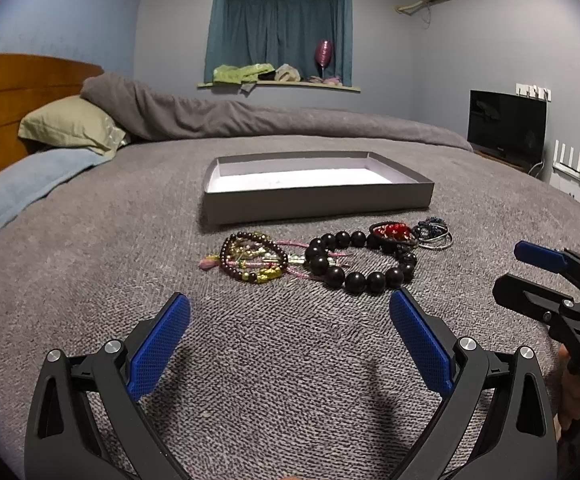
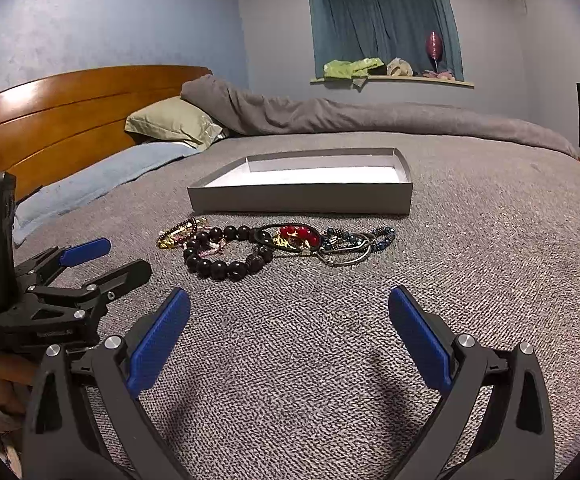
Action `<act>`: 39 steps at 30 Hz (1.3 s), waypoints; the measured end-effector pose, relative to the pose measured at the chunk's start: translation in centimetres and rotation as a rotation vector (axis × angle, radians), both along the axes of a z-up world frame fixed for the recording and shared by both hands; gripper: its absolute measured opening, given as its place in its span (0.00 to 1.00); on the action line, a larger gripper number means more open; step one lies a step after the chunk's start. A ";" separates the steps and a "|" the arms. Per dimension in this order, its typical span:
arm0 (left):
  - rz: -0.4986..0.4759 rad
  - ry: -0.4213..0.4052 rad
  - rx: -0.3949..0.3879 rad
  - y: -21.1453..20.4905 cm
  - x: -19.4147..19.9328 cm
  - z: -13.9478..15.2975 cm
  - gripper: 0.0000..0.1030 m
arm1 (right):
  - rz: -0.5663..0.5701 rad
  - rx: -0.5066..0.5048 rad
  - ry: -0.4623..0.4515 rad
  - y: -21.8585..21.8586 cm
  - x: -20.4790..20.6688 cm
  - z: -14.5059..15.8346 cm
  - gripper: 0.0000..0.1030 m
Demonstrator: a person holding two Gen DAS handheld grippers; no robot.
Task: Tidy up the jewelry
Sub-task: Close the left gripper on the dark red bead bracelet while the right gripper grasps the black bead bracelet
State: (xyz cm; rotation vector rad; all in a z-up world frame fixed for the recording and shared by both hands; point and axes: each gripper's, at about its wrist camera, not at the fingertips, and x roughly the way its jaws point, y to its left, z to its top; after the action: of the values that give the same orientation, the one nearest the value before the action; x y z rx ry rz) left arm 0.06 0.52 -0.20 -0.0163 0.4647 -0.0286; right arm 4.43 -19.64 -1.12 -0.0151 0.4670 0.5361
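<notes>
Left wrist view has the left claw (image 1: 290, 308) spread wide with nothing in it, hanging just above the grey bed cover (image 1: 89, 240). The right claw (image 2: 290, 304) is the same story in its own view: wide open, empty, low over the cover.

The jewelry is all in one row on the cover, just in front of the near wall of the shallow grey box (image 1: 318, 200), which looks empty so far. From left to right: a small bead bracelet (image 1: 253, 258) with pink cord and gold bits, the big dark bead bracelet (image 1: 360, 258), a red pendant (image 1: 394, 232), then thin silver bangles (image 1: 436, 240) with some blue beads.

Biggest risk I'd guess is tangling. The pieces overlap and touch, so pinching one could drag a neighbour along or drop it halfway to the box. The pink cord runs under the big beads, so that one looks worst. Round beads could also roll out of the pads, and the soft knit cover might get pinched with a thin bangle.

Room-wise it's fine: open cover on the near side and both sides of the row. The box wall sits close behind the row, so anything carried needs to clear that edge. The two claws are near each other, so they could bump.
</notes>
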 end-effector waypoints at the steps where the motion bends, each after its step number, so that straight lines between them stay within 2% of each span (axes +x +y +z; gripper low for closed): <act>1: -0.005 0.005 -0.004 0.0 0.1 0.0 0.96 | -0.003 -0.008 0.008 0.1 0.1 0.0 0.95; 7: -0.024 0.058 -0.044 0.6 1.2 0.3 0.95 | 0.017 -0.013 0.036 -0.1 0.6 0.4 0.95; 13: 0.010 0.085 -0.049 2.0 3.0 1.4 0.90 | 0.008 -0.013 0.023 -1.0 1.3 1.3 0.92; 16: 0.032 0.110 -0.056 2.8 4.1 1.5 0.77 | -0.001 -0.004 0.029 -1.6 1.6 1.6 0.90; 18: 0.033 0.146 -0.089 3.4 4.9 1.3 0.59 | 0.000 -0.005 0.032 -1.6 1.7 1.6 0.85; 21: 0.005 0.170 -0.109 3.4 5.4 1.0 0.50 | 0.011 -0.024 0.040 -1.2 1.8 1.6 0.76; 25: -0.038 0.173 -0.105 2.7 5.3 1.2 0.50 | 0.032 -0.039 0.076 -0.5 2.5 1.5 0.63; 33: -0.028 0.177 -0.103 3.1 4.9 1.0 0.50 | 0.078 -0.019 0.188 2.0 5.3 1.2 0.57; 39: -0.008 0.187 -0.118 4.3 5.3 0.8 0.50 | 0.099 -0.001 0.277 4.3 7.1 0.5 0.41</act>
State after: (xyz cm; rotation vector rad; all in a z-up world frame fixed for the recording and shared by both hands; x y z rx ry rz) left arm 5.41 4.80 0.61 -0.1341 0.6493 -0.0628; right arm 11.55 -15.36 -0.59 0.0361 0.7396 0.6384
